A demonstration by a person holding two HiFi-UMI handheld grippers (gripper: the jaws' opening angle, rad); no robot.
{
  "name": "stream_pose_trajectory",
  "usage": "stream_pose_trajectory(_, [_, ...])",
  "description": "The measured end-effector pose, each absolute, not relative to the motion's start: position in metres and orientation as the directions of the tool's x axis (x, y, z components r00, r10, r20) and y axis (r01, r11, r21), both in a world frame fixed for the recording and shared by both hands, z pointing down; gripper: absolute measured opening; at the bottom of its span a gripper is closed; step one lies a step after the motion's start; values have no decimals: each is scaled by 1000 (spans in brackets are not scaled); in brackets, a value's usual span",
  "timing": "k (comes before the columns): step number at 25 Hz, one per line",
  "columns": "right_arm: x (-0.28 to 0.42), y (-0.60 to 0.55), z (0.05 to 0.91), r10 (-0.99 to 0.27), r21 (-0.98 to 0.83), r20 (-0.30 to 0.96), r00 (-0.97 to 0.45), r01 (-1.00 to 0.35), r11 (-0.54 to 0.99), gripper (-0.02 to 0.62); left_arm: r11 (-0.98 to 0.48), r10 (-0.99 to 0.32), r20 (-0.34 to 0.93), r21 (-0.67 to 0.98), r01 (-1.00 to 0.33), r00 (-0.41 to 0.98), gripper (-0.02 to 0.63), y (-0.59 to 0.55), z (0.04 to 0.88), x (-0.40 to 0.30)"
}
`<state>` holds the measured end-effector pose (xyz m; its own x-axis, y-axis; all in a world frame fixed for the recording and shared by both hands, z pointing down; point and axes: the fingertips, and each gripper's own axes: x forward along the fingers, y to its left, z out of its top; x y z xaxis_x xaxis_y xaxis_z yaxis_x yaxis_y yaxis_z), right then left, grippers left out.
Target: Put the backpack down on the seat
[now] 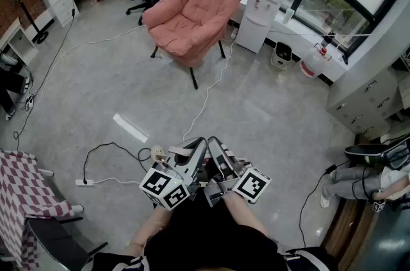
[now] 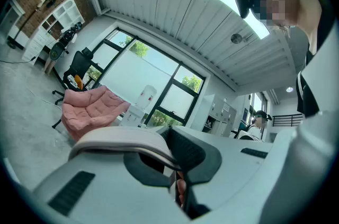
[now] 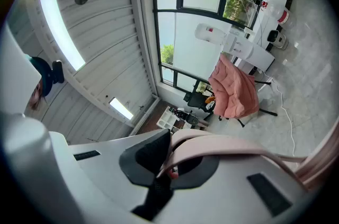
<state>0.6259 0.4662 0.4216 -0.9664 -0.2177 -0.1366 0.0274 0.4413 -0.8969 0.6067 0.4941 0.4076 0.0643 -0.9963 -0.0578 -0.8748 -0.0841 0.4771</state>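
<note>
Left gripper (image 1: 195,151) and right gripper (image 1: 218,151) each clench a strap (image 3: 228,146), which may slip free before reaching the far chair (image 1: 192,13).

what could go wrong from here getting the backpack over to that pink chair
1. The left gripper and right gripper are each shut on only a thin backpack strap, which might slip out while walking.
2. A white cable and a black cable lie on the floor between the person and the pink chair, a likely trip hazard.
</note>
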Motion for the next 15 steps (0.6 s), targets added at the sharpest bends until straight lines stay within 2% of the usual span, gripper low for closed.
stream_pose_trajectory(10, [623, 466, 414, -209, -893, -177, -962, 68, 444, 37, -93, -995, -74, 480, -873, 66, 17, 494, 405, 605])
stream_pose_trajectory(15, [621, 462, 403, -214, -866, -198, -957, 68, 496, 37, -91, -995, -87, 457, -885, 58, 18, 488, 396, 604])
